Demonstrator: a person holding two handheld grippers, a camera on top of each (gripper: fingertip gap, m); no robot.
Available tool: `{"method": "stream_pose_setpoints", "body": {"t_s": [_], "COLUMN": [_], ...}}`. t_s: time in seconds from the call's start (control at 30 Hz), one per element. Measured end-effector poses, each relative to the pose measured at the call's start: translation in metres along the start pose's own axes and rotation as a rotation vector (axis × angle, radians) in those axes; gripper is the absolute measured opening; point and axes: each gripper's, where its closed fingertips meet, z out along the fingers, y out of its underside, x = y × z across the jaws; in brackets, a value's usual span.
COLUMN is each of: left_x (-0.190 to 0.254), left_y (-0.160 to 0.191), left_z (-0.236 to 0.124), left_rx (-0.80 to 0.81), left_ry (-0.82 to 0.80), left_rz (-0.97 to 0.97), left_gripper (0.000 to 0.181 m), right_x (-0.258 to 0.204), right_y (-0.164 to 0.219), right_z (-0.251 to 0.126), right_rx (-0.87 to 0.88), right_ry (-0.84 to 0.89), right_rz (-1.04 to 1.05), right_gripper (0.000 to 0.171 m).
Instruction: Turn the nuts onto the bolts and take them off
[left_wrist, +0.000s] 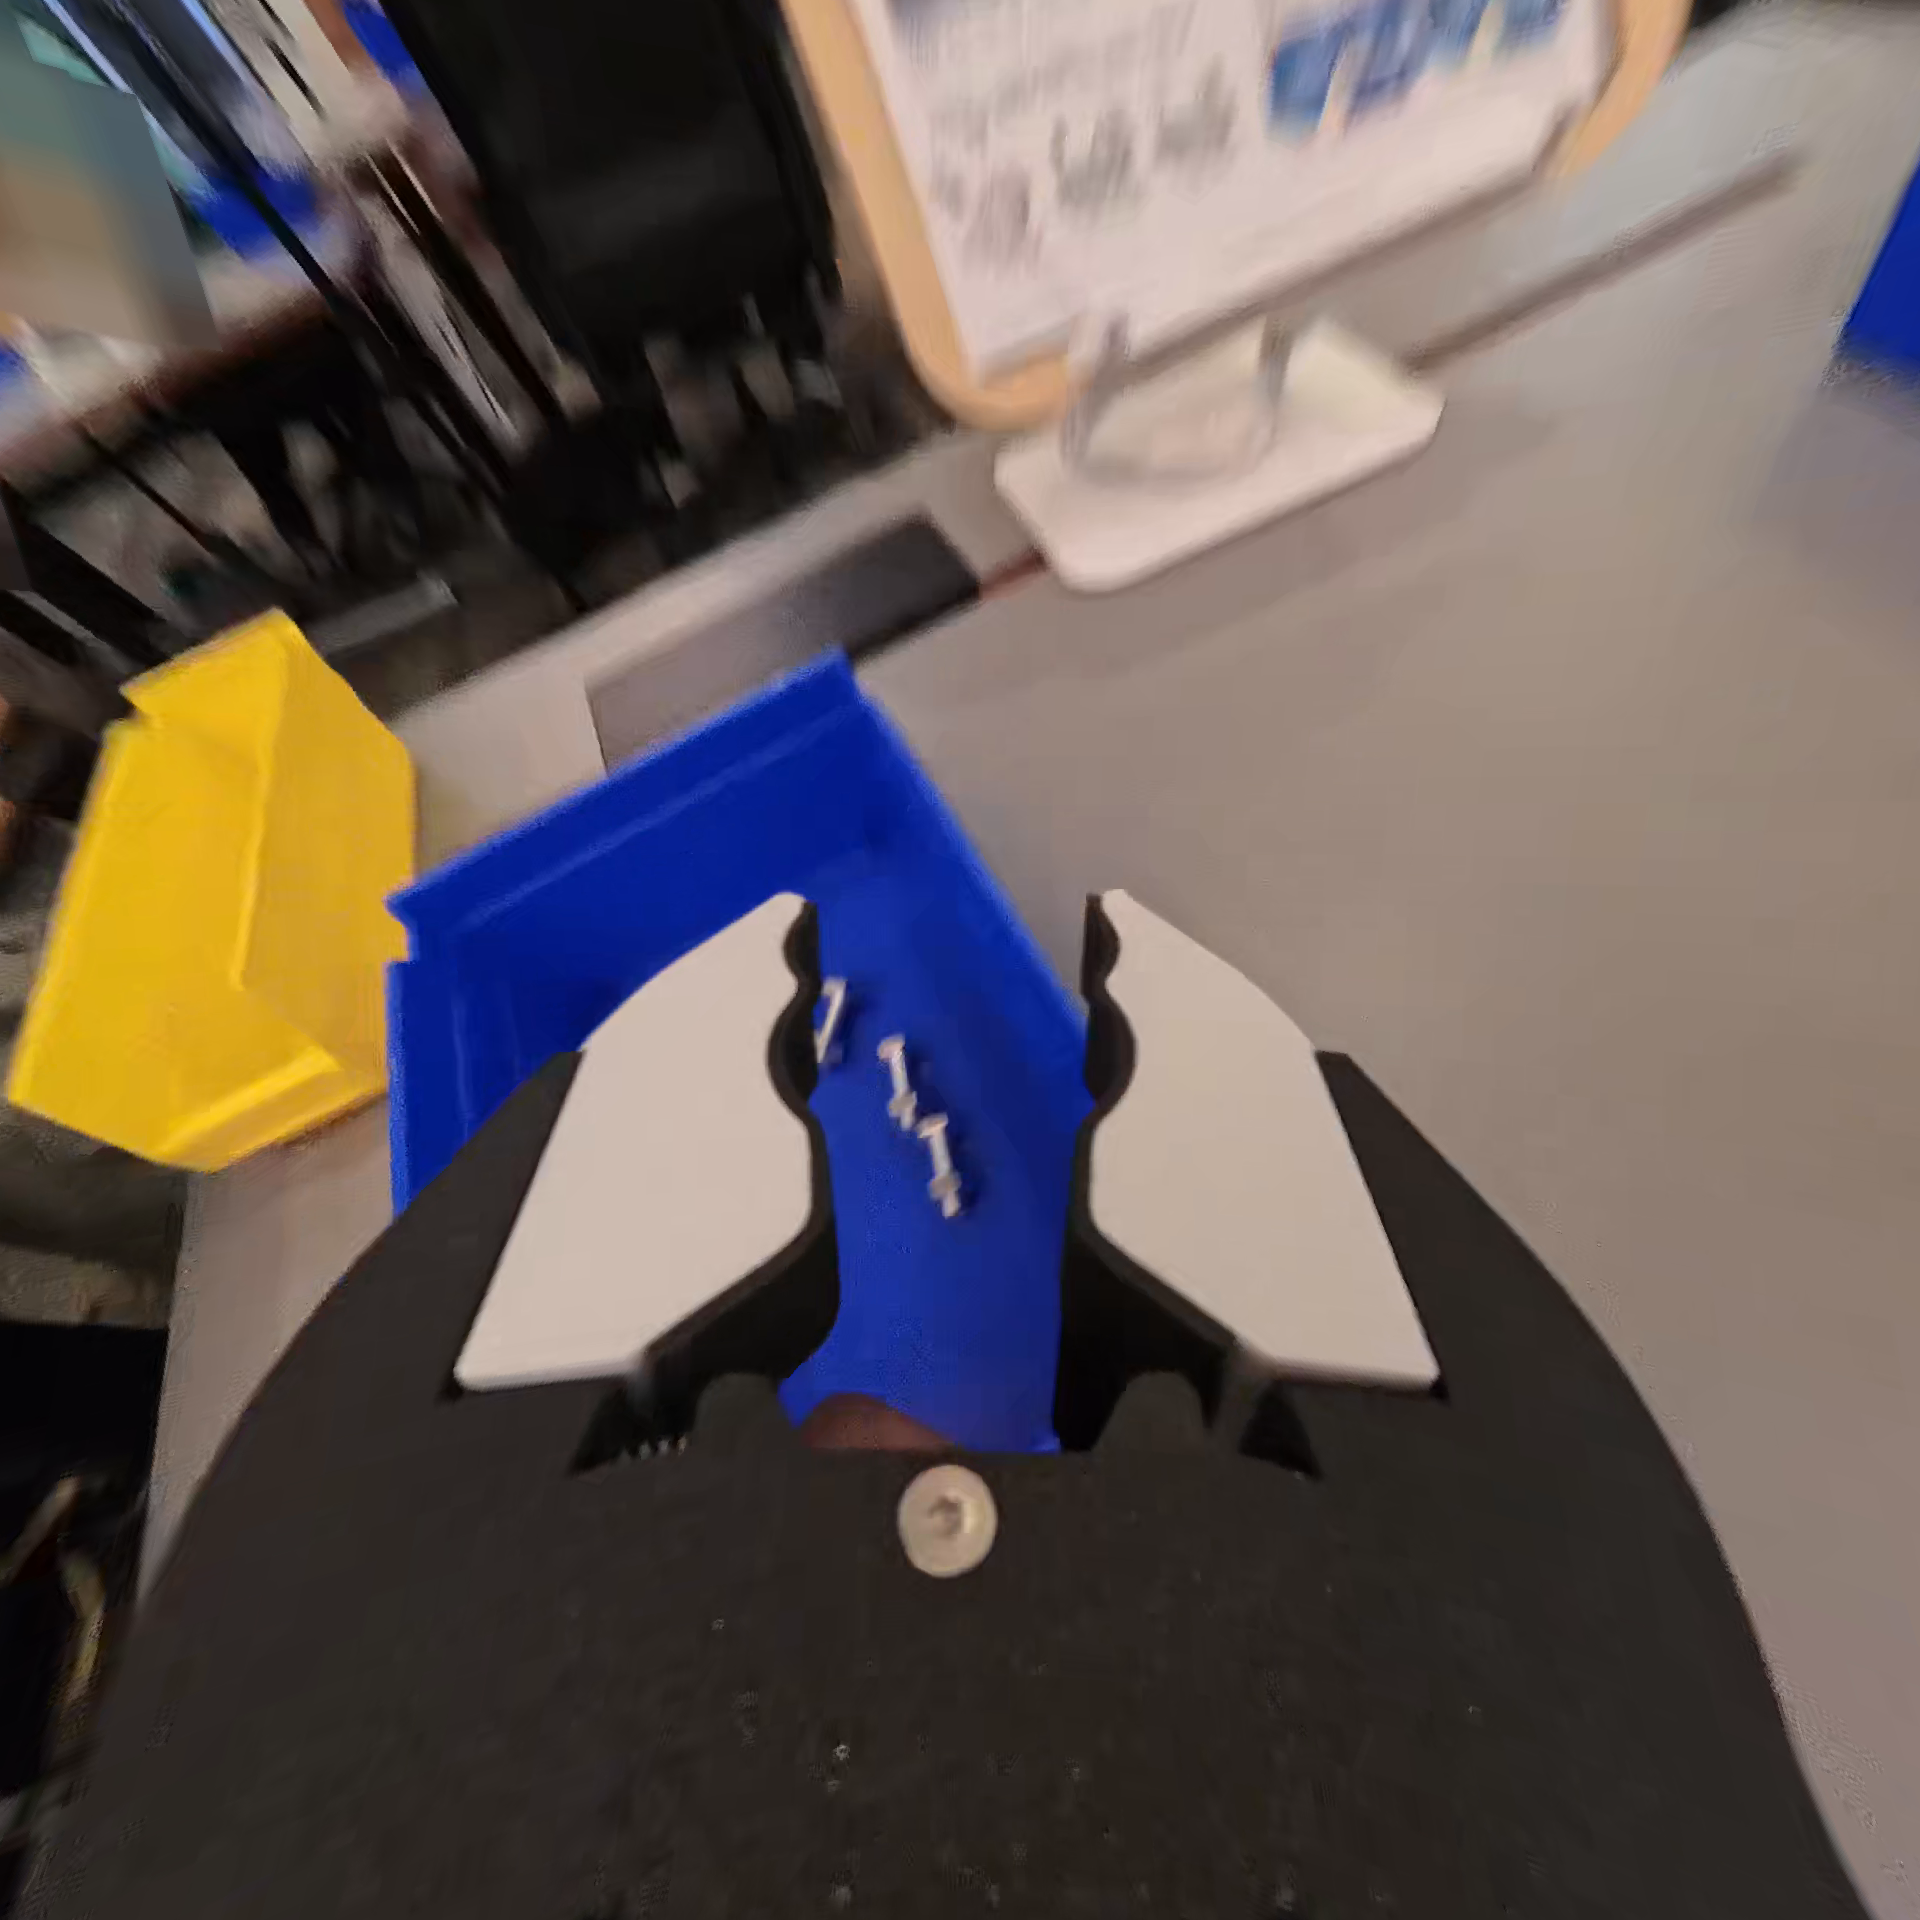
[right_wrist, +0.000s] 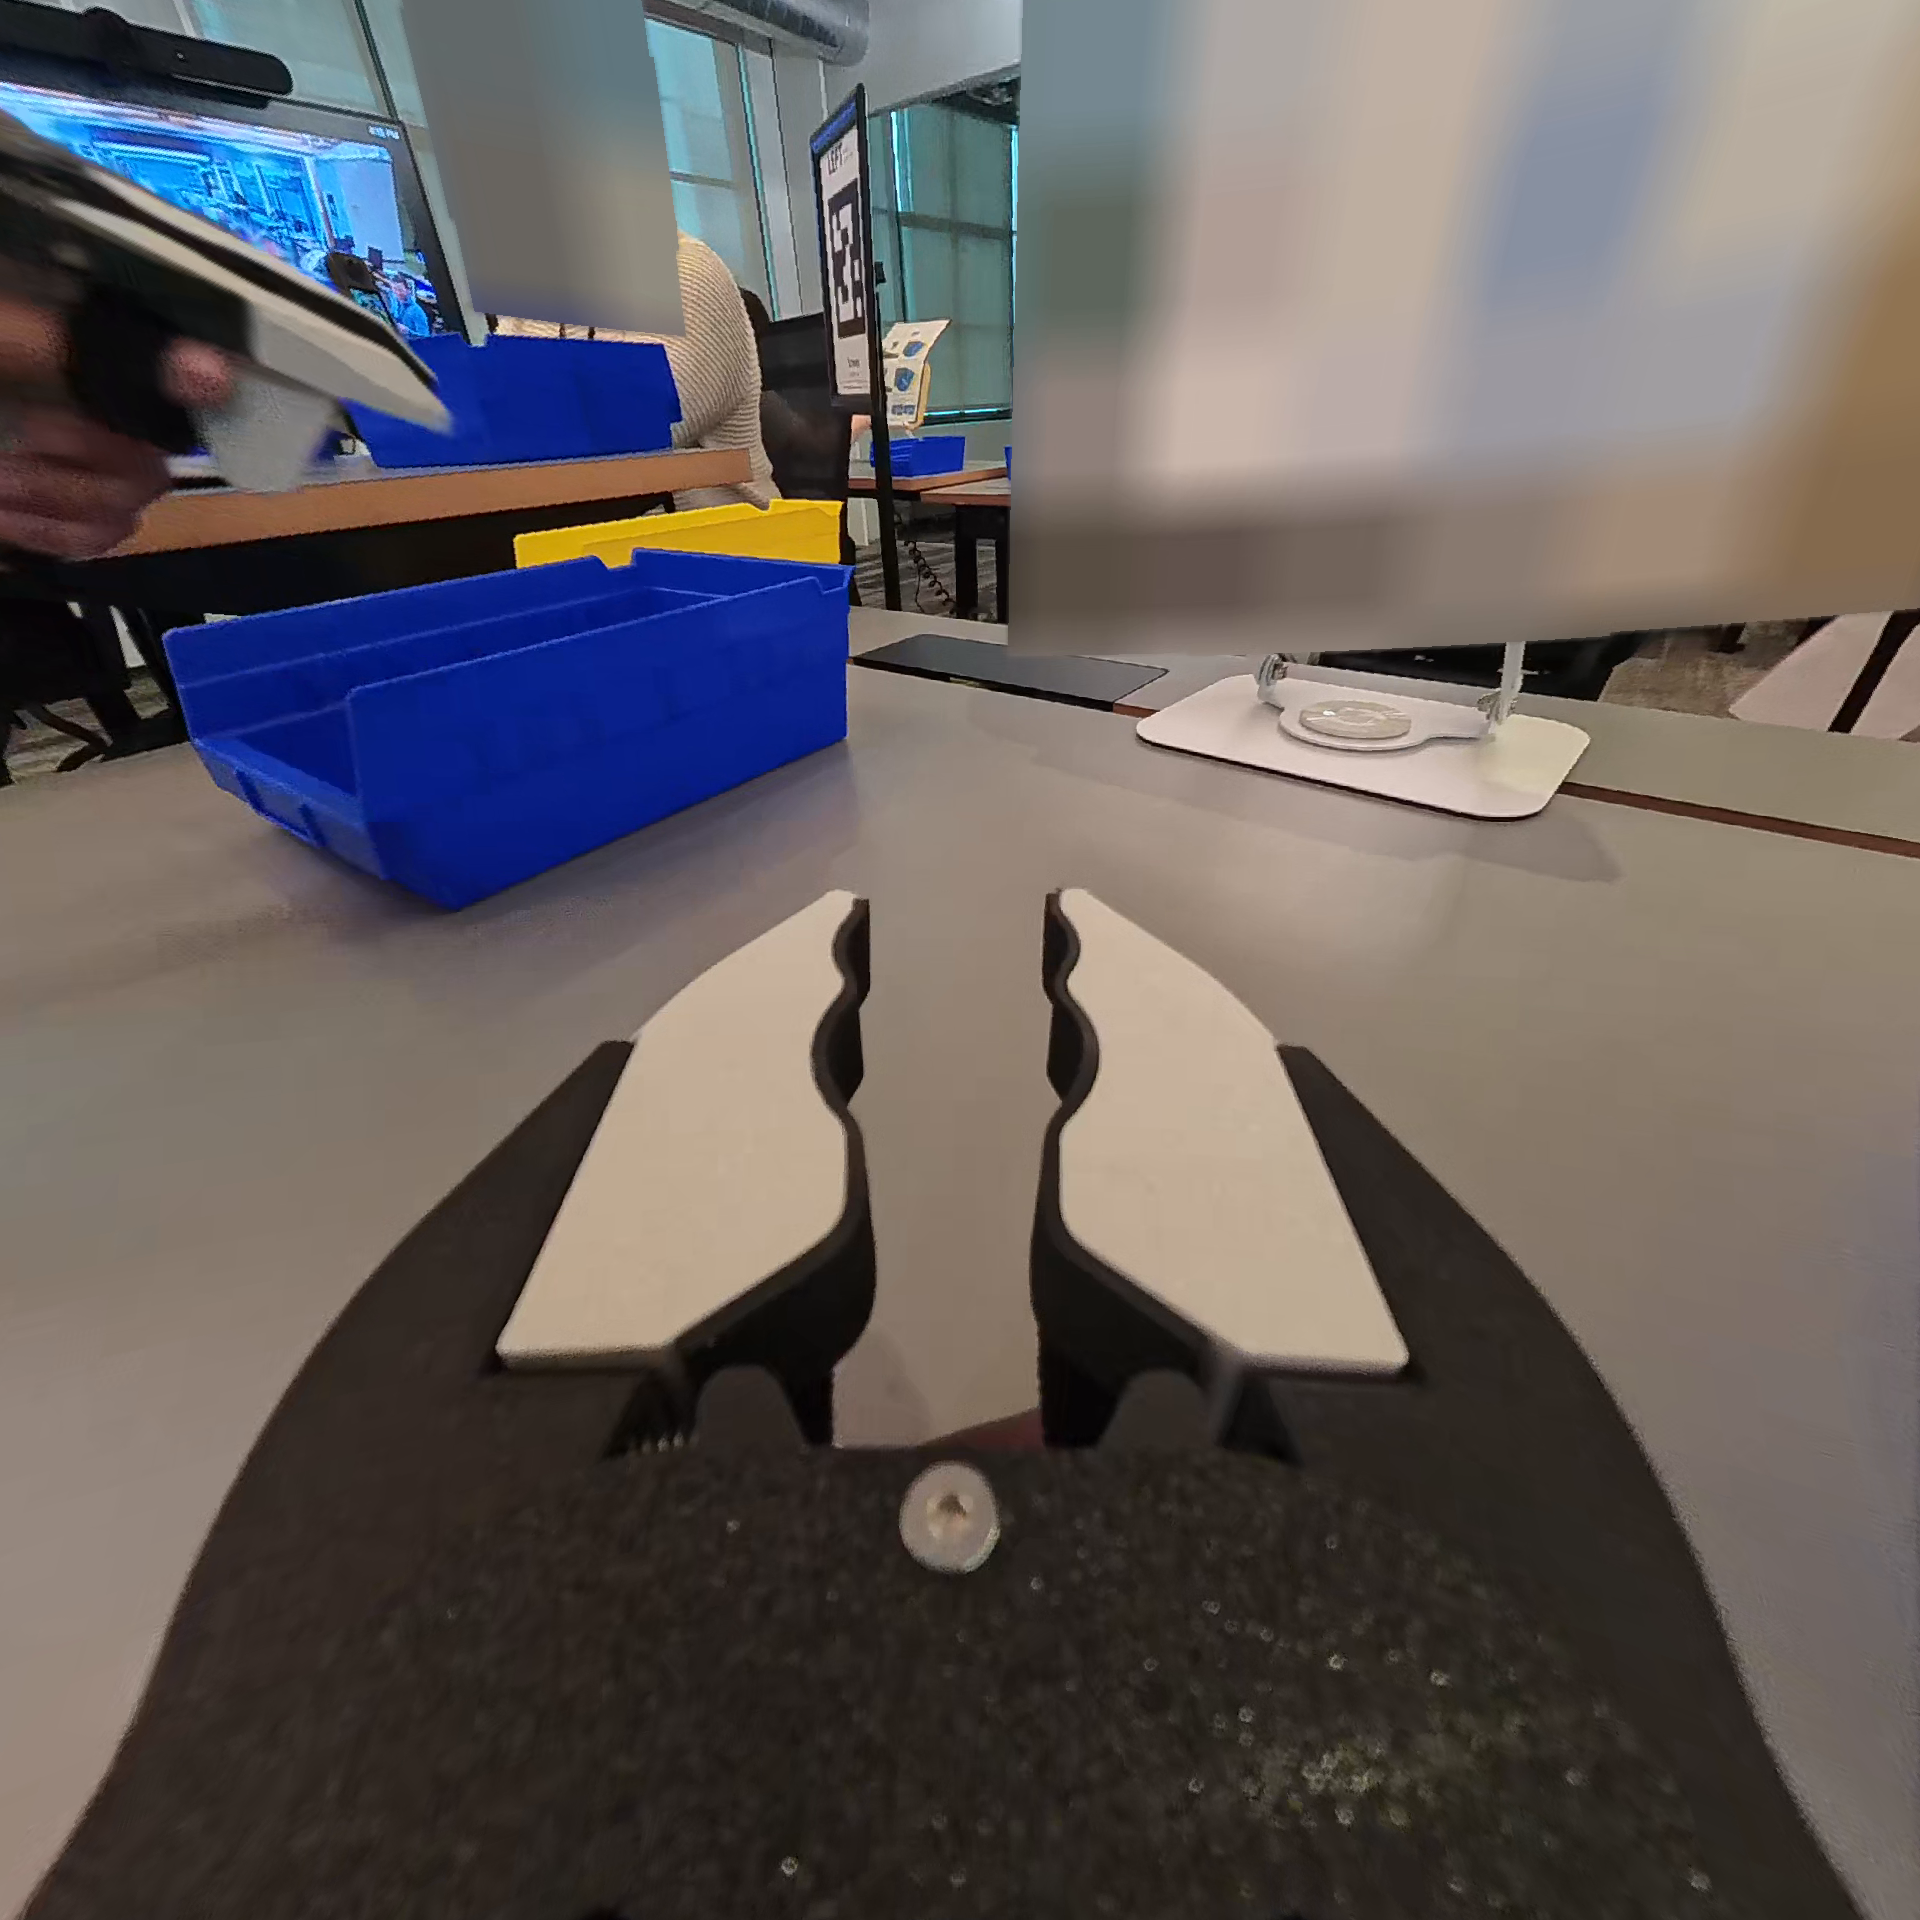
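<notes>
A blue bin (left_wrist: 665, 831) stands on the grey table (left_wrist: 1455, 935). Several small silver bolts (left_wrist: 920, 1117) lie on its floor; the picture is blurred, so I cannot tell whether nuts sit on them. My left gripper (left_wrist: 945, 914) is open and empty, held above the bin with the bolts showing between its fingers. My right gripper (right_wrist: 956, 904) is open and empty, low over the bare table. The blue bin (right_wrist: 582, 727) lies ahead and to its left. The left gripper (right_wrist: 312, 364) shows at the upper left above the bin, held by a hand.
A yellow bin (left_wrist: 218, 904) stands left of the blue one, and behind it in the right wrist view (right_wrist: 717, 530). A white stand base (right_wrist: 1371, 738) with a framed board (left_wrist: 1195, 166) sits at the back right. A dark flat pad (right_wrist: 1018, 665) lies behind the bin. The left gripper's tips are roughly 30 centimetres from the right gripper's.
</notes>
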Motion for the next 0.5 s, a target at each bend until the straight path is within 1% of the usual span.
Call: {"method": "stream_pose_setpoints", "body": {"t_s": [0.03, 0.1, 0.13, 0.17, 0.23, 0.37, 0.5], "left_x": [-0.014, -0.033, -0.041, -0.049, -0.054, -0.056, -0.054], "left_y": [0.011, 0.032, 0.044, 0.057, 0.078, 0.108, 0.126], "left_z": [0.017, 0.051, 0.066, 0.081, 0.103, 0.134, 0.147], "left_rx": [-0.095, -0.241, -0.312, -0.385, -0.504, -0.669, -0.782], "left_ry": [0.043, 0.118, 0.135, 0.138, 0.18, 0.209, 0.269], "left_rz": [-0.004, -0.002, 0.011, 0.029, 0.042, 0.152, 0.177], "left_gripper": [0.053, 0.052, 0.049, 0.051, 0.049, 0.046, 0.044], "right_x": [0.0, -0.001, -0.001, -0.001, -0.001, -0.002, -0.003], "right_y": [0.0, 0.0, 0.0, 0.0, 0.0, 0.0, 0.0], "right_z": [0.0, 0.0, 0.0, 0.0, 0.0, 0.0, 0.0], "right_rx": [0.0, -0.001, -0.002, -0.001, 0.002, 0.002, 0.003], "right_ry": [-0.002, -0.005, -0.007, -0.008, -0.01, -0.016, -0.021], "right_rz": [0.001, 0.001, 0.002, 0.003, 0.003, 0.0, -0.001], "right_gripper": [0.031, 0.031, 0.031, 0.031, 0.03, 0.029, 0.028]}}
